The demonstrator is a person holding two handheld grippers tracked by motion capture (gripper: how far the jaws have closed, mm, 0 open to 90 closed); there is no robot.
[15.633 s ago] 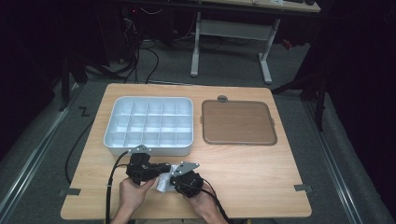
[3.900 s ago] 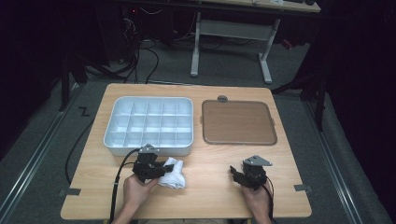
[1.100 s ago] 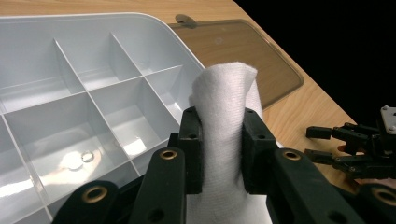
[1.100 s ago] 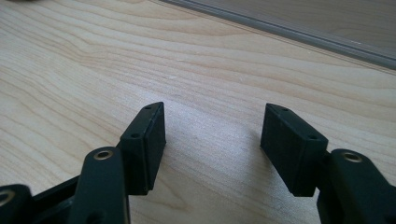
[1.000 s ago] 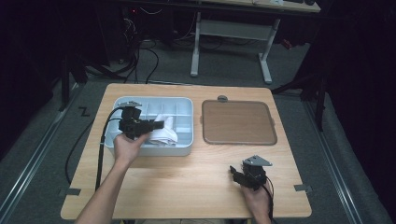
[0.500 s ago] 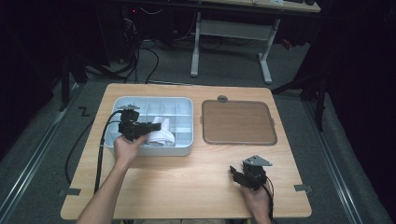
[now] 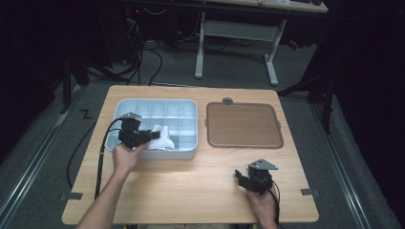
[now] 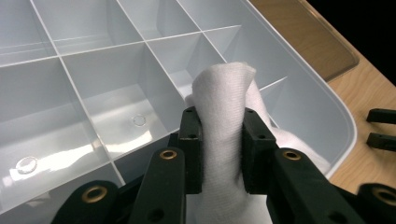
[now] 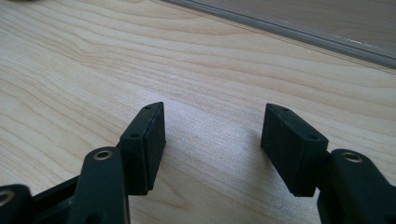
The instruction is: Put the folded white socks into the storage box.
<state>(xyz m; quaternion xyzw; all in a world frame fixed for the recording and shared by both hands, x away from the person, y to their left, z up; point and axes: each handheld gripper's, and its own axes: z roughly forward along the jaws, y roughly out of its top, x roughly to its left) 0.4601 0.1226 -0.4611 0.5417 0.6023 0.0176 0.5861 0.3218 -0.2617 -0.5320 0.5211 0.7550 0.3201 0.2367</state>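
Looks like the white cloth (image 8: 224,116) is getting tucked into the compartment tray (image 7: 188,103); the left gripper (image 8: 218,154) is pinching it tight, holding it over the near compartments towards the tray's right side. I'd say the next move is lowering it into one cell and then letting go, keeping the loose folds from draping over the dividers. The right gripper (image 9: 212,144) is sitting near the table's (image 7: 191,186) near right corner, jaws spread wide and gripping nothing.
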